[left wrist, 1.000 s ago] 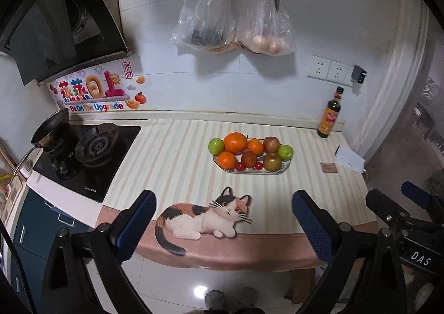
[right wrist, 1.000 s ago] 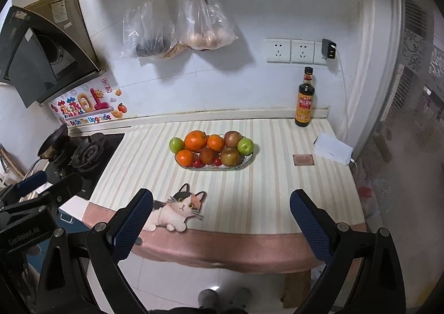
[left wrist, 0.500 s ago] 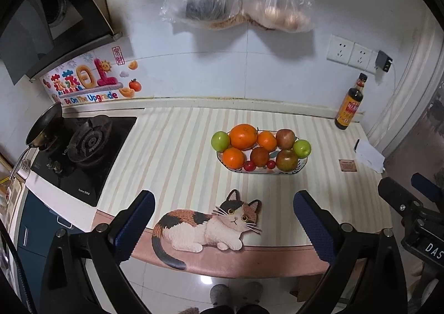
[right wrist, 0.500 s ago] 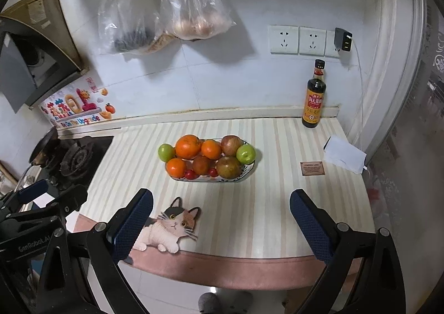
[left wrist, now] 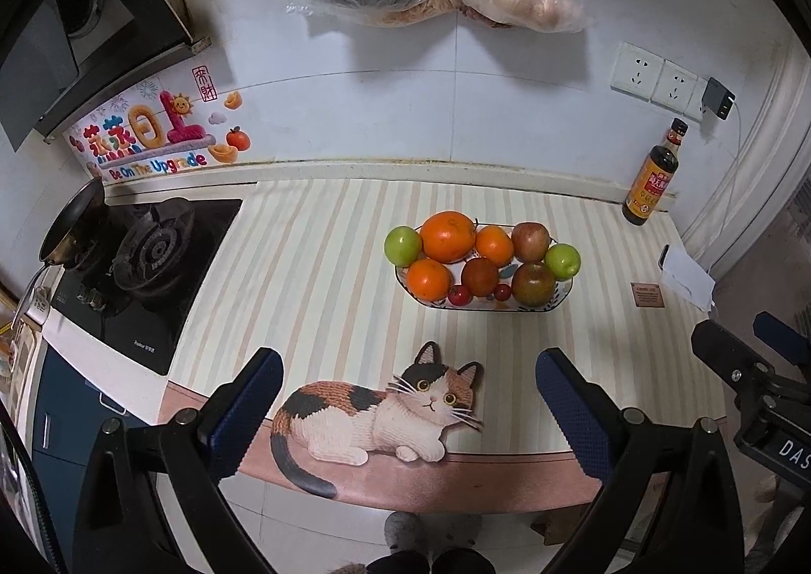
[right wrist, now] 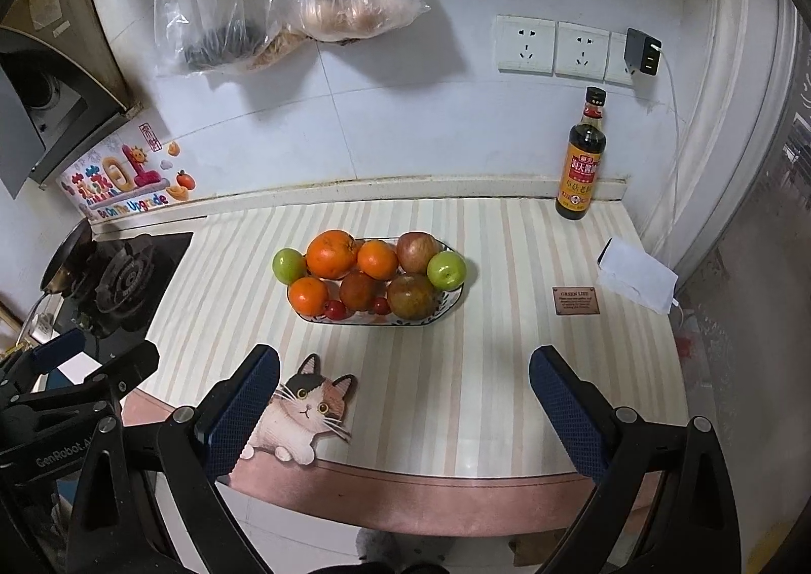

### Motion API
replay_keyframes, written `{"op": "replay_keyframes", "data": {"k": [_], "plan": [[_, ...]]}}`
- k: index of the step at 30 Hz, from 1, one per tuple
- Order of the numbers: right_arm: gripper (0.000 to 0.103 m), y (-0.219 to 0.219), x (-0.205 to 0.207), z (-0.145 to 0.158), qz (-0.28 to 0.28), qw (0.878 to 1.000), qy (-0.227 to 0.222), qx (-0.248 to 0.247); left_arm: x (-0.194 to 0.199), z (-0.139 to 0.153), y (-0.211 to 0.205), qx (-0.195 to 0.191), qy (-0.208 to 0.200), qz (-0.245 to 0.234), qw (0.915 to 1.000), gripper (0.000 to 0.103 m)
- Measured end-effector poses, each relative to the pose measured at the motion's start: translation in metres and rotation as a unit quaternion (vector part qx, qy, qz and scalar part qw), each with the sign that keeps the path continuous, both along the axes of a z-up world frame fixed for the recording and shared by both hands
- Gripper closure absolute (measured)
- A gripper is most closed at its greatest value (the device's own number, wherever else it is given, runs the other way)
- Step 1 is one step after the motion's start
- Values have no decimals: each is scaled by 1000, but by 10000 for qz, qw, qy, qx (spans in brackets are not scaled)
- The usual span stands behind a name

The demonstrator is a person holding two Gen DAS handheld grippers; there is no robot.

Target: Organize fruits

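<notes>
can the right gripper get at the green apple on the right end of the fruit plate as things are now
Probably yes. The right gripper is open and empty, and only bare striped counter lies between it and the green apple, which sits exposed at the plate's edge.

Striped cream/beige counter [left wrist: 314, 270] w/ calico cat print [left wrist: 375, 411] — oranges [left wrist: 448, 237], green apples [left wrist: 403, 245], blue-padded fingers [left wrist: 243, 414].

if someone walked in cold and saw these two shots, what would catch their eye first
Most likely the fruit bowl in the middle of the striped counter, piled with oranges, green and red apples and small tomatoes. Next, the calico cat picture at the counter's near edge, lying between the fingers of the open left hand-held gripper. Then the two plastic bags hanging on the wall above, and the dark sauce bottle standing at the back right.
</notes>
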State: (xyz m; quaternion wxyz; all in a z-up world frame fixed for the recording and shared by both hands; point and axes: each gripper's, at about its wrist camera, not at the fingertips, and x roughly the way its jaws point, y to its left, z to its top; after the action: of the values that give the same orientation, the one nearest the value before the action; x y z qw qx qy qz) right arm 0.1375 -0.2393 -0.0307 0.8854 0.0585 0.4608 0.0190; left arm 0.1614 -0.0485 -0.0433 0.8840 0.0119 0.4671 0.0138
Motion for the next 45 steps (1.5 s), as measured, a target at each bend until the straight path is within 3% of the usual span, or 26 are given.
{"op": "replay_keyframes", "data": {"k": [34,45], "plan": [[2,7,-18,15,-22,10000,-92,-31,-15,23,3,-46,-320,-83,9994,1],[2,7,-22,20,-63,9999,-83,-57,-18,28,4,105,-433,-88,9990,1]]}}
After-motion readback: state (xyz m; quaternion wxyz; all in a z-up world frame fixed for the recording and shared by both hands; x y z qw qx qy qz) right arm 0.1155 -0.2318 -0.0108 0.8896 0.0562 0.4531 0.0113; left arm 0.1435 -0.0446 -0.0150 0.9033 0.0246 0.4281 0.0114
